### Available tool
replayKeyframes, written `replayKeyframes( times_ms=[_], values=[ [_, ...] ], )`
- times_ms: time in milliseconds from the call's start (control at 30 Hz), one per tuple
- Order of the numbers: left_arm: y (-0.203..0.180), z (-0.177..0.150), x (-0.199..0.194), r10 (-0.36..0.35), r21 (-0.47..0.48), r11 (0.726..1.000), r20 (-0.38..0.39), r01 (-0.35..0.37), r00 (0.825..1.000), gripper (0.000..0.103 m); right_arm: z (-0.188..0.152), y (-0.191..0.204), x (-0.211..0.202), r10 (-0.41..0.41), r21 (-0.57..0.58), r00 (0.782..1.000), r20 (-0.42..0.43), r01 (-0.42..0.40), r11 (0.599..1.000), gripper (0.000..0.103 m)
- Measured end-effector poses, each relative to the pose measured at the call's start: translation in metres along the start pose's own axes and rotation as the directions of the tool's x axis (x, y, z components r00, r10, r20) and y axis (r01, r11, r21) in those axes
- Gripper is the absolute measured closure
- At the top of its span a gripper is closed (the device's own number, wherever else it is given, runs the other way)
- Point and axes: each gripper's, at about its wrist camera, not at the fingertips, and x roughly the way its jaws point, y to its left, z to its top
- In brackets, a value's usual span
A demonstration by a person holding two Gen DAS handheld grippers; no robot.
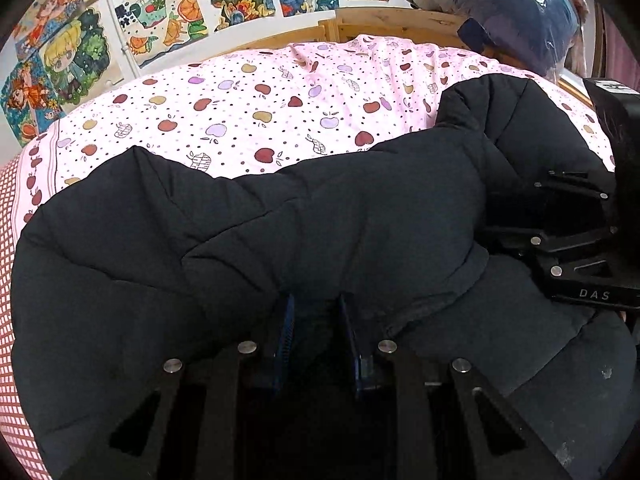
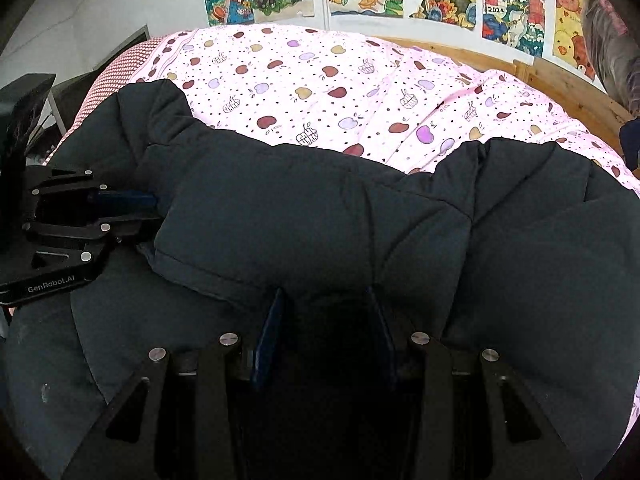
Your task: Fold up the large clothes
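A large black puffer jacket [image 1: 320,208] lies across the near part of the bed, with a thick folded layer on top. In the left wrist view, my left gripper [image 1: 318,316] is shut on the near edge of that fold, dark fabric pinched between its blue pads. The right wrist view shows the left gripper [image 2: 156,206] biting the jacket [image 2: 300,208] at the left. My right gripper [image 2: 326,308] is shut on a bulky bunch of the same edge, further right. In the left wrist view the right gripper [image 1: 516,216] has its fingertips sunk into the fabric.
A pink sheet with an apple print [image 1: 260,92] covers the bed beyond the jacket. A wooden headboard [image 1: 400,24] and a wall of cartoon posters [image 1: 160,12] stand behind. A blue plastic-wrapped bundle [image 1: 520,12] sits at the far right. Red checked bedding [image 1: 8,280] edges the left side.
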Motion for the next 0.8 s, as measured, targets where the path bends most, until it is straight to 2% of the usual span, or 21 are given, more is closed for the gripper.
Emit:
replayKeyframes(
  times_ms=[433,533,567,633,700,767,800],
  values=[
    [-0.001,-0.014,-0.009,-0.015,-0.016,1.000,0.098,0.016,0.995,0.076,-0.016,-0.003,-0.013,0.017,0.011,0.994,0.108,-0.018,1.000,0.062],
    [0.000,-0.013,-0.013,-0.018,-0.020,1.000,0.112,0.021,0.994,0.069,-0.016,-0.003,-0.014,0.011,0.009,0.993,0.114,-0.012,1.000,0.061],
    [0.002,-0.013,-0.014,-0.025,-0.024,0.999,0.118,0.028,0.993,0.064,-0.016,-0.003,-0.015,0.008,0.008,0.993,0.117,-0.009,1.000,0.061],
    [0.003,-0.014,-0.020,-0.035,-0.033,0.999,0.139,0.040,0.990,0.044,-0.017,-0.004,-0.018,0.008,0.007,0.992,0.126,-0.009,1.000,0.059],
    [0.005,-0.016,-0.025,0.000,-0.053,0.999,0.165,0.009,0.986,0.002,-0.019,-0.003,-0.022,0.009,0.011,0.990,0.141,-0.011,1.000,0.054],
    [0.009,-0.020,-0.030,0.025,-0.082,0.997,0.185,-0.009,0.982,0.000,-0.022,-0.003,-0.029,0.006,0.012,0.987,0.161,-0.009,1.000,0.043],
    [0.011,-0.021,-0.031,0.025,-0.094,0.996,0.186,-0.008,0.982,0.000,-0.024,-0.002,-0.031,0.004,0.015,0.986,0.166,-0.006,1.000,0.040]
  ],
)
